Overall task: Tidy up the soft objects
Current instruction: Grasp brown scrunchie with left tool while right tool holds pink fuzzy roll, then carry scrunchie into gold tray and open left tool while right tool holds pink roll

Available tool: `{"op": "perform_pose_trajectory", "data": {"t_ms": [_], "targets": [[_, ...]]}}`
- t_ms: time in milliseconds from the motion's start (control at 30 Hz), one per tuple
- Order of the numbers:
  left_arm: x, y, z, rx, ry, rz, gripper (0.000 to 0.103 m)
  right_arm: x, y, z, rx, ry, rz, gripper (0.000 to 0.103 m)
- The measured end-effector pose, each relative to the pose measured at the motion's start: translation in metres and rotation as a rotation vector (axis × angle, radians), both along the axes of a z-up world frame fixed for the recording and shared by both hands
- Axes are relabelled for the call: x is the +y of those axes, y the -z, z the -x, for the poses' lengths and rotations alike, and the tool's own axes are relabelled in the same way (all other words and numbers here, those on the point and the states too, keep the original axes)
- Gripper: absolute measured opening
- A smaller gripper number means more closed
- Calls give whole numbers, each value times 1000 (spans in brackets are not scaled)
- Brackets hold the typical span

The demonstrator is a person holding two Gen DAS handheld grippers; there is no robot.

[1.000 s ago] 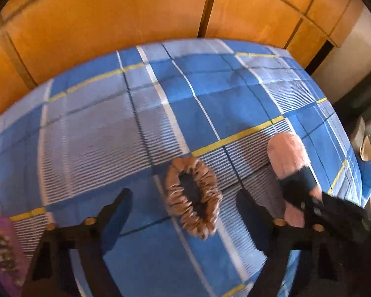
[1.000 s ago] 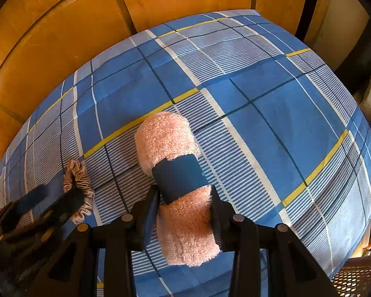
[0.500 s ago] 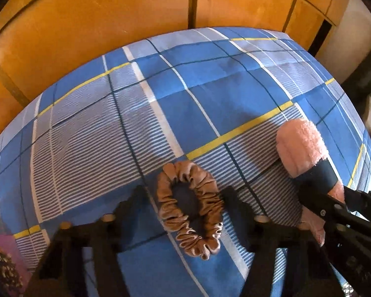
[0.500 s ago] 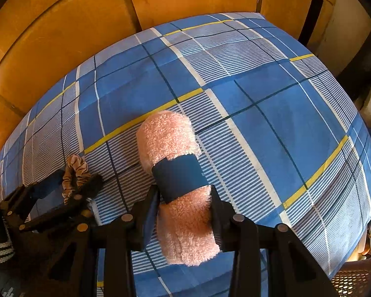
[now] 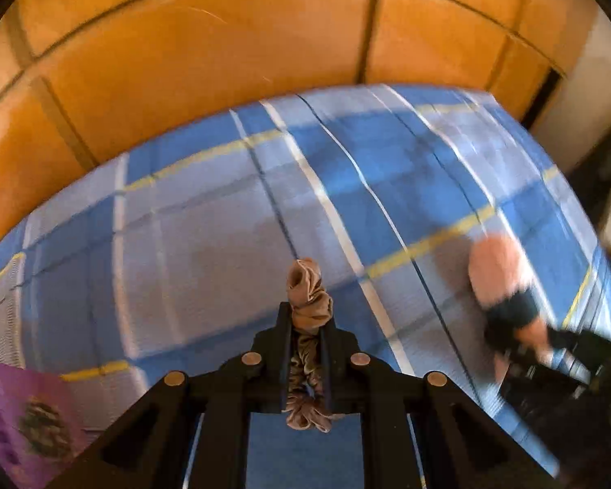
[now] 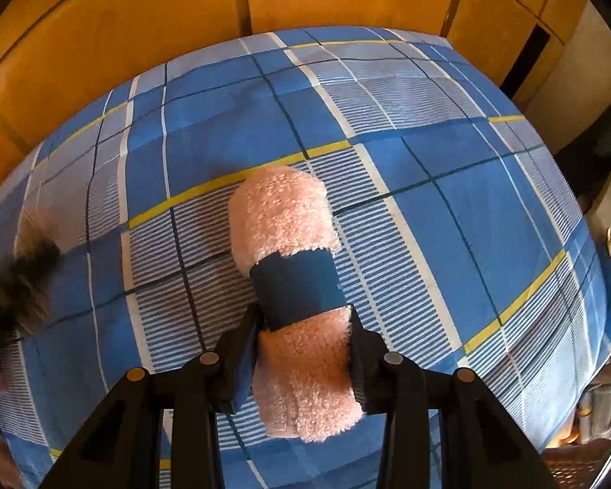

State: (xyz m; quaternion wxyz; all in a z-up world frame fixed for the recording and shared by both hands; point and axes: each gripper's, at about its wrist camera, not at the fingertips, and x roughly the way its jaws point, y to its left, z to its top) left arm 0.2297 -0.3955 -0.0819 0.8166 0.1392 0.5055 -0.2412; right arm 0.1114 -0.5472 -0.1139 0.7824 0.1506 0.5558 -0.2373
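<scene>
Left gripper clamped tight on scrunchie, squashing it flat for carrying. Right gripper part-open, pinching towel roll below its band, over bedsheet.

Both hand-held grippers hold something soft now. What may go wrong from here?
1. The scrunchie is squashed thin in the left hand-held gripper, with loose folds at both ends; it might slip out.
2. The right hand-held gripper clamps the pink towel roll below its dark band; the roll might sag or loosen.
</scene>
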Motion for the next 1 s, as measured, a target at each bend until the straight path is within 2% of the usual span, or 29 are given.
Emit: {"op": "perform_pose_trajectory", "data": {"t_ms": [267, 367, 467, 567, 667, 867, 1000], "targets": [[53, -101, -54, -132, -162, 75, 12, 4, 0, 1, -8, -17, 23, 37], [94, -144, -69, -194, -245, 112, 12, 10, 0, 0, -3, -31, 47, 37], [141, -172, -76, -263, -306, 105, 12, 15, -1, 2, -2, -36, 58, 37], [201, -184, -82, -296, -391, 83, 12, 19, -3, 2, 2, -40, 70, 37], [259, -183, -81, -315, -472, 46, 12, 25, -3, 3, 8, -47, 88, 37], [391, -160, -55, -290, -667, 34, 12, 36, -5, 1, 20, -66, 133, 37], [451, -141, -17, -280, -739, 45, 12, 46, -6, 3, 26, -83, 168, 37]]}}
